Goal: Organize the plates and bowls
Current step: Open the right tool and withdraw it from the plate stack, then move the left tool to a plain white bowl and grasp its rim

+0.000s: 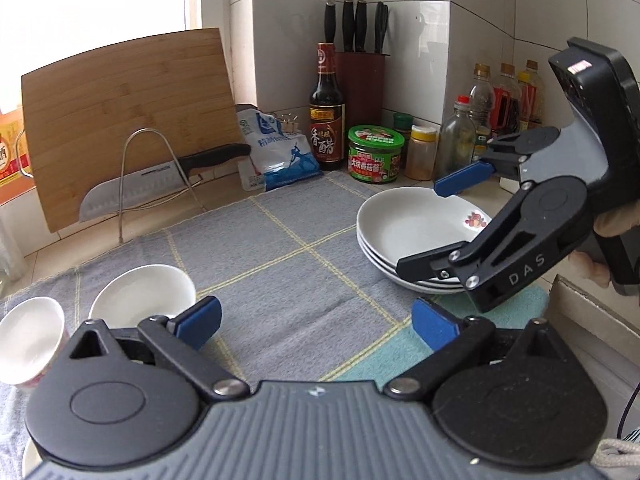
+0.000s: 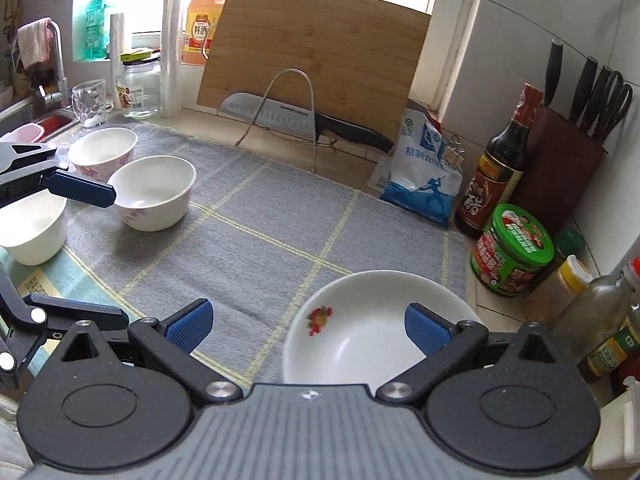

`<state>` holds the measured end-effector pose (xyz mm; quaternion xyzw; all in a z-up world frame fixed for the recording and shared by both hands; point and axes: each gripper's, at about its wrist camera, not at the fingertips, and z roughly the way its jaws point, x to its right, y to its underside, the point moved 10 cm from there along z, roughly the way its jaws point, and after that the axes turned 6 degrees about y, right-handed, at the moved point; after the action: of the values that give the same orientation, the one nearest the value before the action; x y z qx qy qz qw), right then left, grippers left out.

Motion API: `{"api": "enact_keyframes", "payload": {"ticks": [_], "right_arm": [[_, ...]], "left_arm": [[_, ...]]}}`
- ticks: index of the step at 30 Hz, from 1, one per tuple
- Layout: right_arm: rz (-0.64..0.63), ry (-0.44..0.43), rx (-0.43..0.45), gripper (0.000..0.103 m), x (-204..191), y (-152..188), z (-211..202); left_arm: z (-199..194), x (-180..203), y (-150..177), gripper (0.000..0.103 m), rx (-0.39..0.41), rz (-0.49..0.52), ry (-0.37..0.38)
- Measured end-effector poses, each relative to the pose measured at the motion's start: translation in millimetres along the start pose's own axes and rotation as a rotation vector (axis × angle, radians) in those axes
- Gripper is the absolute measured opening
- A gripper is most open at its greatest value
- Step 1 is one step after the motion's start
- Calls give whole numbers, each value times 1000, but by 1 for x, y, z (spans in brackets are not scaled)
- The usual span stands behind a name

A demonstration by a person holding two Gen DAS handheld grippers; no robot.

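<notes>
On the grey mat's [image 2: 256, 232] left edge three bowls [image 2: 154, 192] sit loose and unstacked, so that part looks left to do; at its right edge the plates [image 1: 416, 232] are already stacked. Left gripper [image 1: 316, 322] and right gripper [image 2: 308, 324] both gape wide, holding nothing. Readable writing: "DAS" on the right gripper, 香醋 on the vinegar bottle [image 1: 327, 120].

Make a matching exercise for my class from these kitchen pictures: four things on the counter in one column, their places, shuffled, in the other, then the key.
1. stack of plates
2. knife
3. bowls
4. green-lidded jar

A. across a wire rack, before the cutting board
B. left side of the grey cloth
C. right side of the cloth
D. beside the dark vinegar bottle

Pairs: 1-C, 2-A, 3-B, 4-D
</notes>
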<state>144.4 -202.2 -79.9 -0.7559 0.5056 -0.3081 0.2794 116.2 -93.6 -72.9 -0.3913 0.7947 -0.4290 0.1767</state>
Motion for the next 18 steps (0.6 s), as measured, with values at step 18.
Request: {"api": "enact_keyframes", "payload": {"ticks": [18], "right_arm": [[-28, -152, 22, 103, -171, -12, 3]], "left_arm": [[-84, -116, 70, 101, -62, -91, -130]]}}
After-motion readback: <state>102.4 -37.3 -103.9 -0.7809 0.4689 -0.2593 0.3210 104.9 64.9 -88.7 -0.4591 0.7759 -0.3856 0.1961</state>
